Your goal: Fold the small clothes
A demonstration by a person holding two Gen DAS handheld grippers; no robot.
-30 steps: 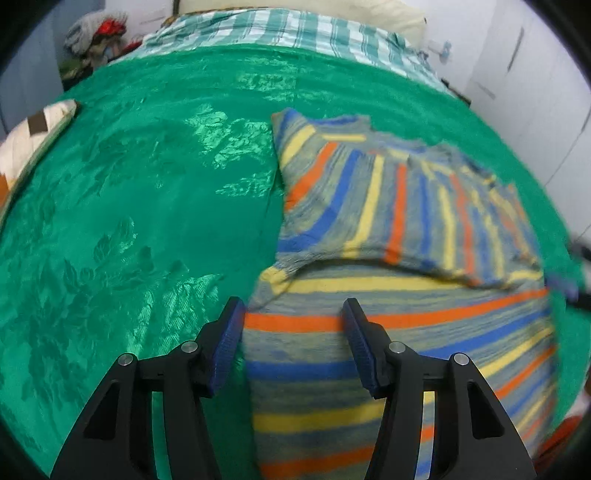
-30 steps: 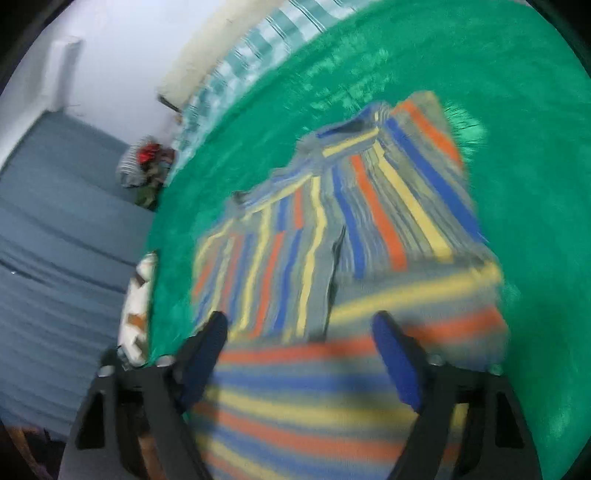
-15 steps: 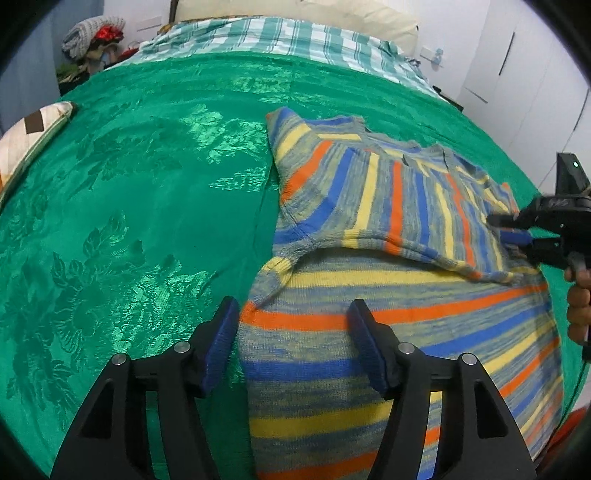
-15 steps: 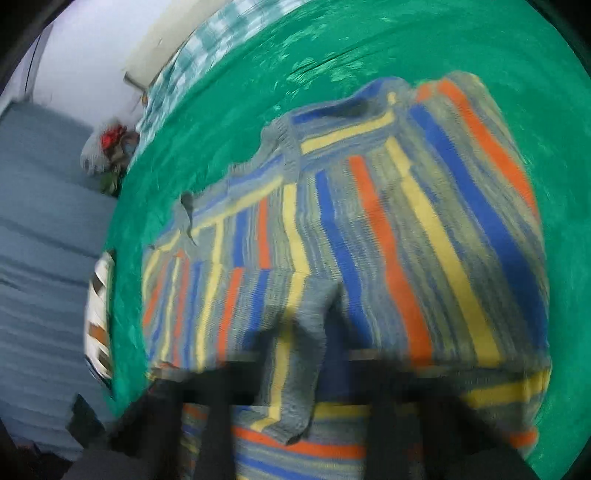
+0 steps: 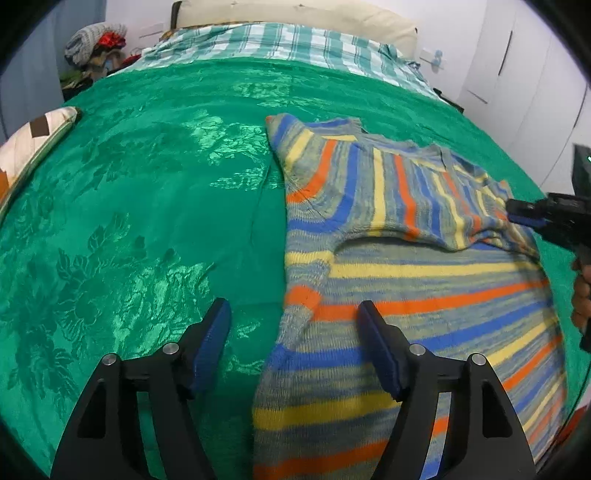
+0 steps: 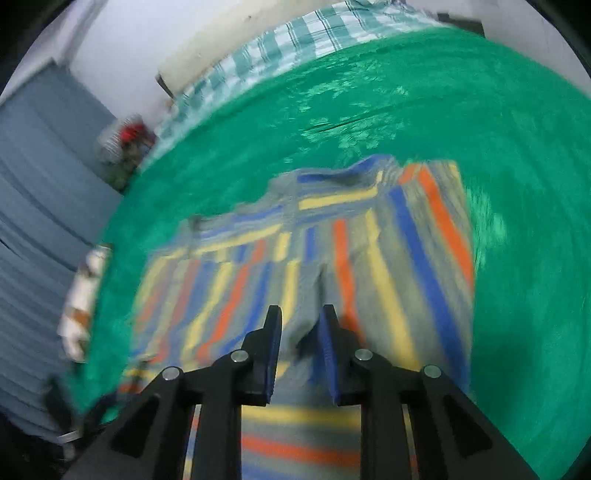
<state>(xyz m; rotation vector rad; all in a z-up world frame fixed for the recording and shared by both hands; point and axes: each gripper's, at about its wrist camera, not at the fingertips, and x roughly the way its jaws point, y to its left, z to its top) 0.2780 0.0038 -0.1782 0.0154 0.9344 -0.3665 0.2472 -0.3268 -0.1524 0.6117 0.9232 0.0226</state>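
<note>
A striped knit sweater (image 5: 424,295) in grey, blue, yellow and orange lay on the bed's green patterned cover (image 5: 147,221), toward the right side of the left wrist view. Its upper part, with both sleeves, was folded across the body, so the stripes there ran upright while those on the lower body ran crosswise.

The left tool (image 5: 293,339) hung low over the near left edge of the sweater with its jaws wide and still opening. One blue pad sat over the green cover and the other over the striped knit, and the garment's edge lay between them, though neither pad pressed on it.

The right tool (image 6: 298,345) stood at the far right edge of the folded part, seen in the left wrist view as a black body with a hand (image 5: 581,295) behind it. Its jaws were narrow and opening. In its own blurred view a ridge of grey knit rose into the gap between the pads; it seemed to be loosely pinched, but the blur left it unclear whether the pads still pressed on the cloth.

Beyond the green cover lay a green-and-white checked sheet (image 5: 288,44) and a cream pillow (image 5: 295,13). A patterned cushion (image 5: 33,136) sat at the left edge of the bed.
</note>
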